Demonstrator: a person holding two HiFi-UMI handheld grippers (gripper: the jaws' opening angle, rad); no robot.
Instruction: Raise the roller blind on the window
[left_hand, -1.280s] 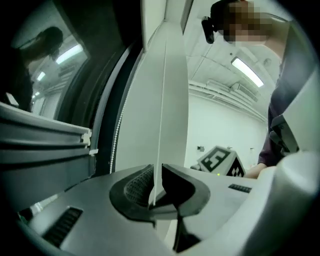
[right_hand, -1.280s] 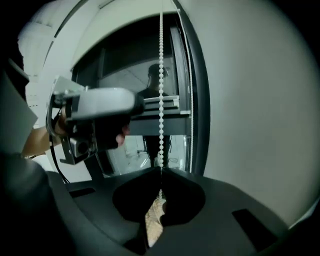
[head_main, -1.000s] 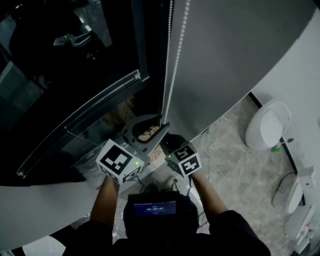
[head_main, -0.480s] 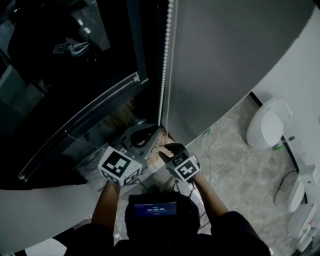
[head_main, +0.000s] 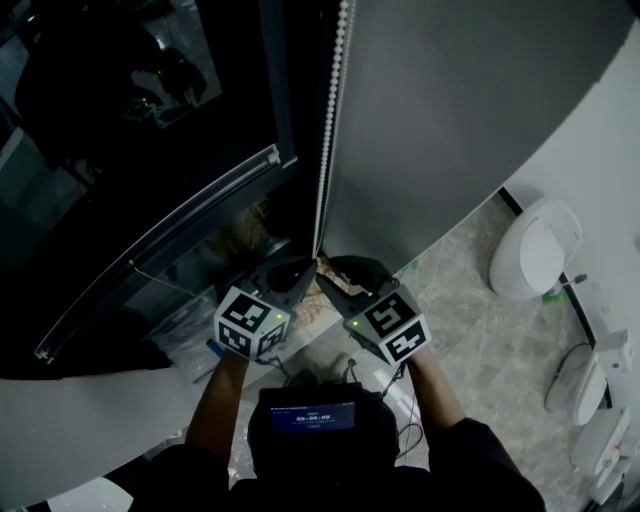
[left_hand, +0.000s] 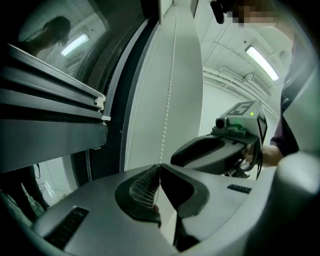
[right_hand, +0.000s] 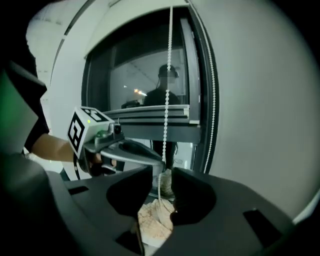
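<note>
A white bead chain (head_main: 330, 130) hangs down the edge of the grey roller blind (head_main: 450, 120), beside the dark window. My left gripper (head_main: 305, 272) is shut on the chain's lower end, and in the left gripper view the chain (left_hand: 167, 100) rises straight from the pinched tips of the left gripper (left_hand: 160, 166). My right gripper (head_main: 345, 272) sits just to the right of it. Its jaws are opening. In the right gripper view the chain (right_hand: 166, 75) hangs loose between the jaws of the right gripper (right_hand: 162, 181), not pressed by either. A second strand (right_hand: 214, 100) runs along the window frame.
The window's metal frame bar (head_main: 160, 240) slants across the left. White fixtures (head_main: 535, 245) stand on the marbled floor at the right. A small screen (head_main: 310, 418) sits at the person's chest. A person's reflection (right_hand: 167, 95) shows in the glass.
The left gripper, open a second ago, has shut on the chain. The right gripper has opened off the chain and shifted slightly right.
</note>
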